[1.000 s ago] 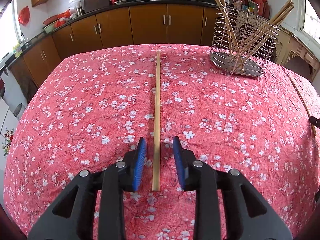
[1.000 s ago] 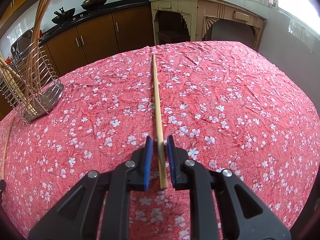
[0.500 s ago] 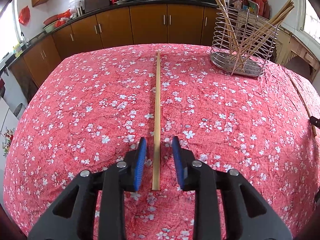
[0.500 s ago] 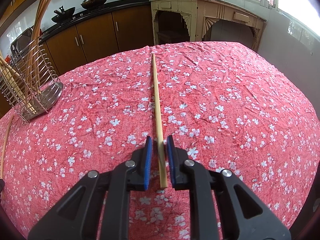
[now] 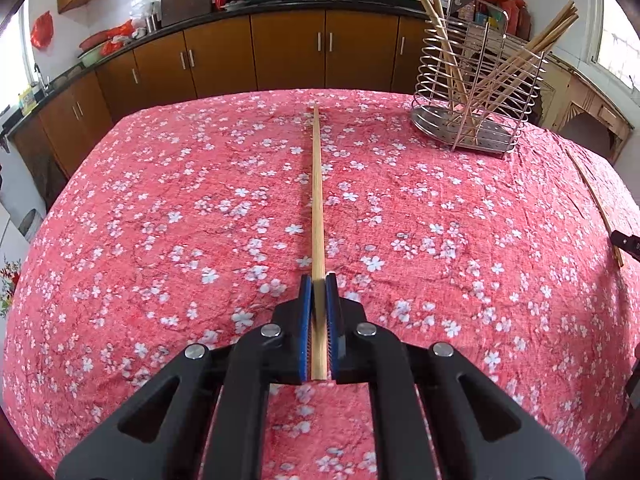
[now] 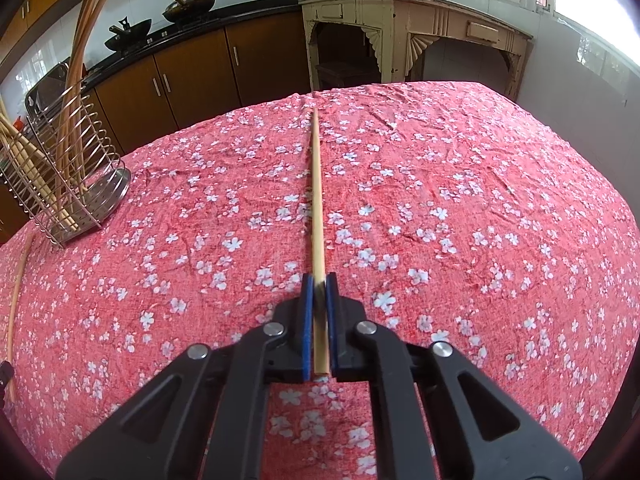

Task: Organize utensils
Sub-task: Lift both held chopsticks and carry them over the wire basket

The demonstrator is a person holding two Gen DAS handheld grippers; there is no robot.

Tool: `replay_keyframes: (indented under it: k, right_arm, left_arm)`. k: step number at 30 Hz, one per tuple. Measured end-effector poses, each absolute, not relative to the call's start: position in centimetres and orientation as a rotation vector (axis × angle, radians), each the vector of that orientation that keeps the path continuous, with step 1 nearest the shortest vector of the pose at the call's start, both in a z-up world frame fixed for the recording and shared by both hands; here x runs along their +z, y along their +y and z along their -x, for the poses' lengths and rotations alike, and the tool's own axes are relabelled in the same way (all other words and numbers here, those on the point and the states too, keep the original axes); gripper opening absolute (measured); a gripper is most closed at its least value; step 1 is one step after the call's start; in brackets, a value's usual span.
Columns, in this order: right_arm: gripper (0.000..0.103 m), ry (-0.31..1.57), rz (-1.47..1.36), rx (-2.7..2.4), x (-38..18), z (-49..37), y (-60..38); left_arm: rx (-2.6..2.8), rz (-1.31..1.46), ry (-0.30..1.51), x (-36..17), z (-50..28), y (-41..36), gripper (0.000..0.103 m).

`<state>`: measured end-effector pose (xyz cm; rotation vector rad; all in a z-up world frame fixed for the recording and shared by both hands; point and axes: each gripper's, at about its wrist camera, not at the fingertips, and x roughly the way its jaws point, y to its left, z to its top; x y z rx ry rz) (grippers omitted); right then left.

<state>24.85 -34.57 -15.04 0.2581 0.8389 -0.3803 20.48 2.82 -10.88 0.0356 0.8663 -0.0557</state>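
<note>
Two long bamboo chopsticks lie on the red flowered tablecloth point(image 5: 160, 240). In the left wrist view one chopstick point(image 5: 317, 200) runs straight away from me. My left gripper point(image 5: 319, 280) is closing on its near end, blue pads pressed against both sides. In the right wrist view the other chopstick point(image 6: 316, 200) lies the same way, and my right gripper point(image 6: 319, 280) is closing on its near end, pads tight on it. A wire utensil holder point(image 5: 480, 92) with several chopsticks stands at the far right of the left view and at the left point(image 6: 64, 184) of the right view.
Brown kitchen cabinets point(image 5: 288, 52) with woks on the counter run behind the table. A cream wooden side table point(image 6: 400, 28) stands beyond the table's far right edge. The cloth point(image 6: 480, 200) between the chopsticks and the holder is bare.
Both grippers' jaws have closed from a gap around the chopsticks onto them. Neither hand nor either chopstick has shifted on the cloth.
</note>
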Motion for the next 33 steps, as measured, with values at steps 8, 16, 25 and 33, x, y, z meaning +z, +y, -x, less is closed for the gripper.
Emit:
replay_keyframes:
  k: [8,16,25,33]
  right_arm:
    - [0.007,0.742,-0.244,-0.368,-13.0,-22.7,-34.6]
    - [0.007,0.539,-0.149,-0.379,-7.5,-20.4,-33.2]
    - [0.007,0.406,-0.13,-0.358,-3.5,-19.3,-32.4]
    - [0.007,0.353,-0.13,-0.339,-2.0,-19.0,-32.1]
  left_arm:
    - [-0.061,-0.047,0.726,-7.9,-18.0,4.2,0.007]
    - [-0.089,-0.017,0.534,-3.5,-15.8,4.5,0.007]
    - [-0.085,0.026,0.423,-0.9,-15.2,4.9,0.007]
    - [-0.075,0.049,0.406,-0.4,-15.5,5.3,0.007]
